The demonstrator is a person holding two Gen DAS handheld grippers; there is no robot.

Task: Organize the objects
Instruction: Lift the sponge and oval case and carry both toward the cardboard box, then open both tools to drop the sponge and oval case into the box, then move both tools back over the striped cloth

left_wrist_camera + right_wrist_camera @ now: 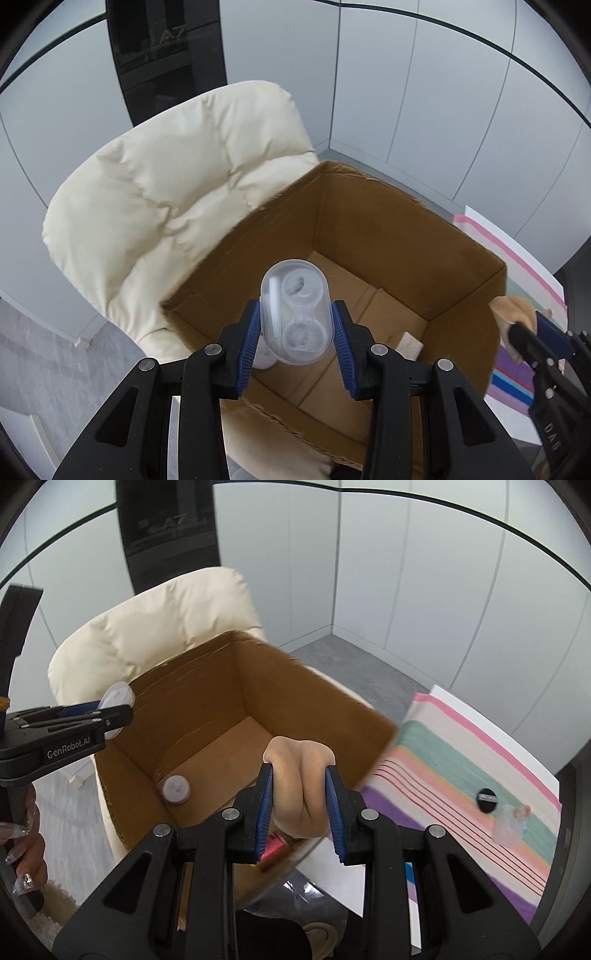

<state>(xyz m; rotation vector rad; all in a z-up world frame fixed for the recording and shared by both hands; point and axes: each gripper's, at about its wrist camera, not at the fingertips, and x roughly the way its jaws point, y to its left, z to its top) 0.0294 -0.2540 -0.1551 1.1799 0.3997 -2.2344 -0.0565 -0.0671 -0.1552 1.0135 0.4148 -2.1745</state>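
**Hovering over the box with both loads**

Sitting at far left, propping the box: cream cushioned chair point(155, 206). Holding a clear capsule case point(294, 314) in the left gripper point(295, 343), blue pads clenching its long sides, the case pointing forward and hanging above the open cardboard box point(369, 206) — likely poised for dropping in. Lying already on the box floor, near-left corner: a small round white jar point(176, 788). Squeezing a soft tan sponge point(301, 790) in the right gripper point(300, 812), the sponge bulging between the pads, hovering over the box's near-right rim, probably also heading inside. Waiting at right on the striped mat point(461, 746): a black disc point(486, 799) and a clear plastic piece point(511, 825), apart from both grippers.
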